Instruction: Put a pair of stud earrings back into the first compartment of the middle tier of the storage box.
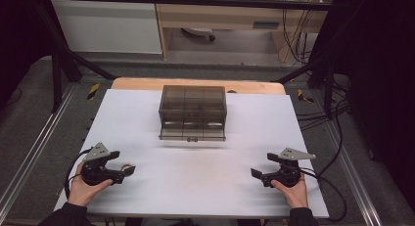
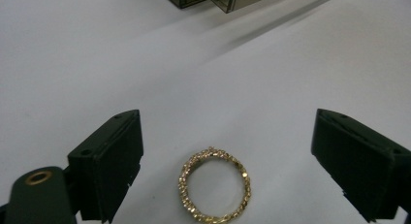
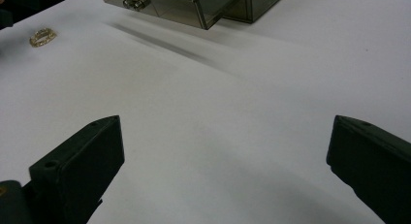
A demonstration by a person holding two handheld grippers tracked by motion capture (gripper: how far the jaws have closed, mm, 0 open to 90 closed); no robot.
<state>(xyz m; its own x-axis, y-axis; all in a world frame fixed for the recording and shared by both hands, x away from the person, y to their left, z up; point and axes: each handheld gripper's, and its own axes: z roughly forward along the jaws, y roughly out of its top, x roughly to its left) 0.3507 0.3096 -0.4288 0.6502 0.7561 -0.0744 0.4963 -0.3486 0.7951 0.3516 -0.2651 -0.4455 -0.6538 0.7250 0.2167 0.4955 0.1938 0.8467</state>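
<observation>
Your left gripper (image 1: pixel 126 163) jaws spread wide, gold ring (image 2: pixel 215 185) flat on white sheet (image 1: pixel 195 187) between them, untouched. Your right gripper (image 1: pixel 259 166) gaping, empty. Smoky plastic box (image 1: pixel 193 112) well beyond ring.

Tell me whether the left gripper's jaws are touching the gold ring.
Apart. In the left gripper view the ring lies flat on the white table between the left gripper's open jaws, with bare table on both sides.
</observation>
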